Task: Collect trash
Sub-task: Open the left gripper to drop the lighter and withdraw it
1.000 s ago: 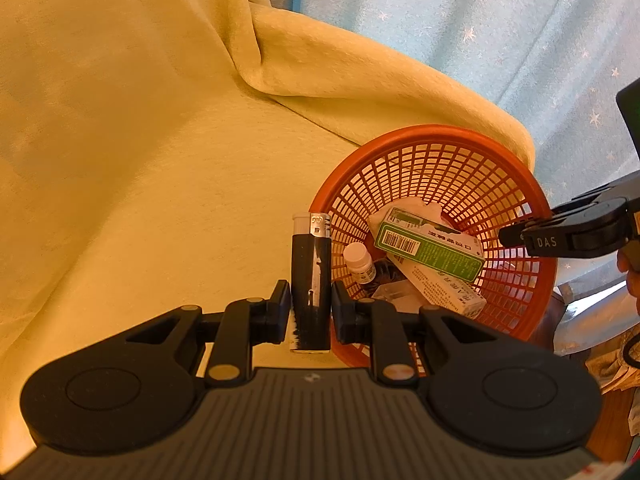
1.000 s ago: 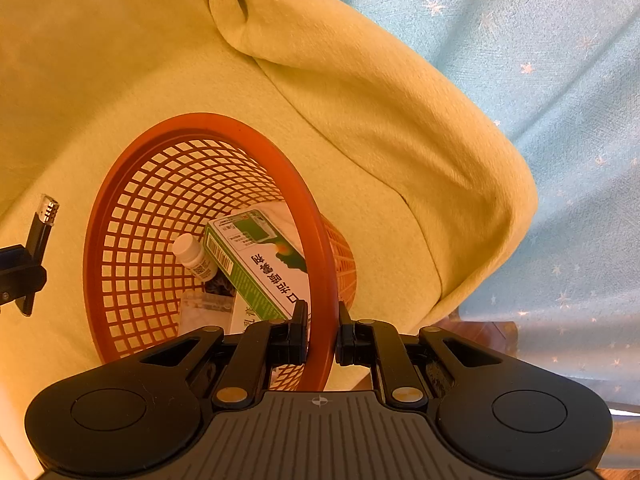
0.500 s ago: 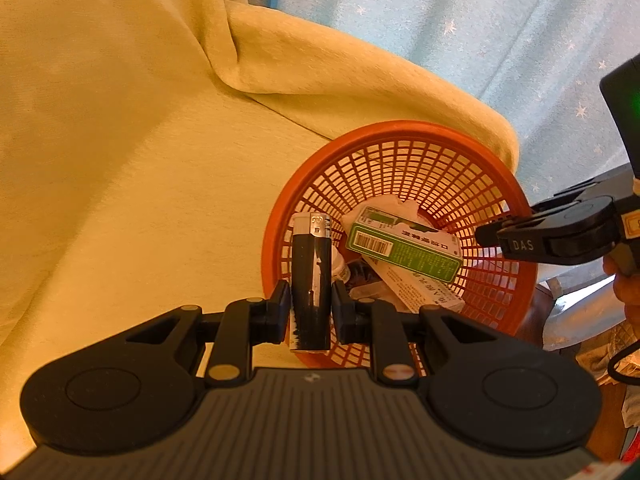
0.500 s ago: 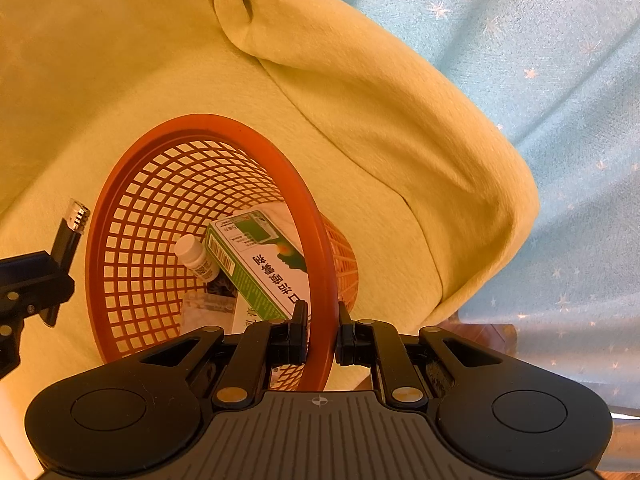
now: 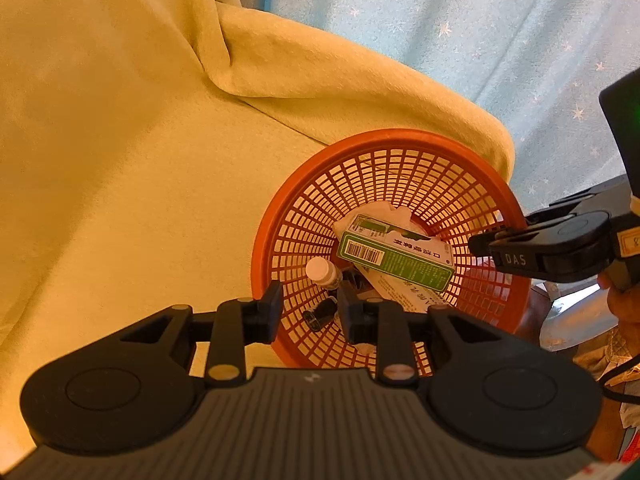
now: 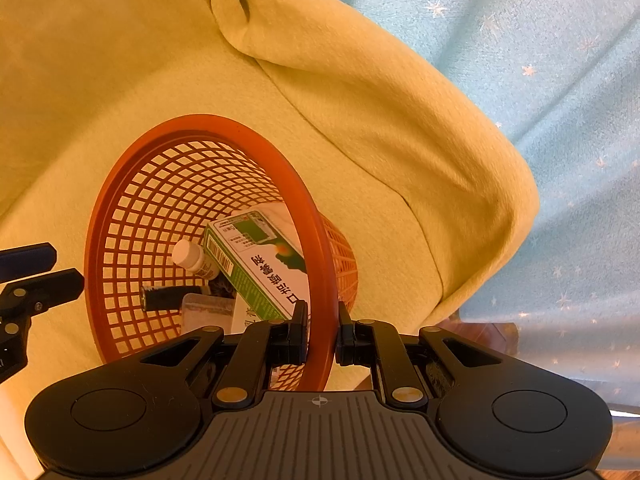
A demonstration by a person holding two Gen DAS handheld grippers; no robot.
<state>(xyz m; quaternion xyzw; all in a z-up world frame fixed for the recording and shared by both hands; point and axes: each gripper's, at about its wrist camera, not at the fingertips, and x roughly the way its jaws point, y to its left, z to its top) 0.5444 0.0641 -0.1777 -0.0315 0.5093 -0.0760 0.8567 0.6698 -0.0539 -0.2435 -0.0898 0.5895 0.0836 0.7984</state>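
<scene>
An orange mesh basket [image 5: 276, 240] [image 6: 132, 184] lies tilted on yellow cloth. Inside it are a green and white carton [image 5: 396, 258] [image 6: 256, 272], a small white-capped bottle [image 5: 320, 271] [image 6: 192, 258], a clear packet [image 6: 208, 312] and a black lighter [image 6: 172, 297] [image 5: 322, 314]. My left gripper [image 5: 310, 310] hangs open over the basket's near rim, with nothing between its fingers. My right gripper [image 6: 322, 330] is shut on the basket's rim at its right side; it also shows in the left wrist view as the right gripper [image 5: 532, 246].
Yellow cloth [image 5: 120, 160] covers the surface and folds up into a ridge behind the basket. A pale blue starred curtain [image 6: 540, 60] hangs at the back right. A person's hand [image 5: 624, 304] holds the right gripper. Cluttered items [image 5: 580, 320] lie at the far right.
My left gripper carried the black lighter over the basket, opened and let it go. The lighter now lies inside the basket. The right gripper has kept its hold on the rim.
</scene>
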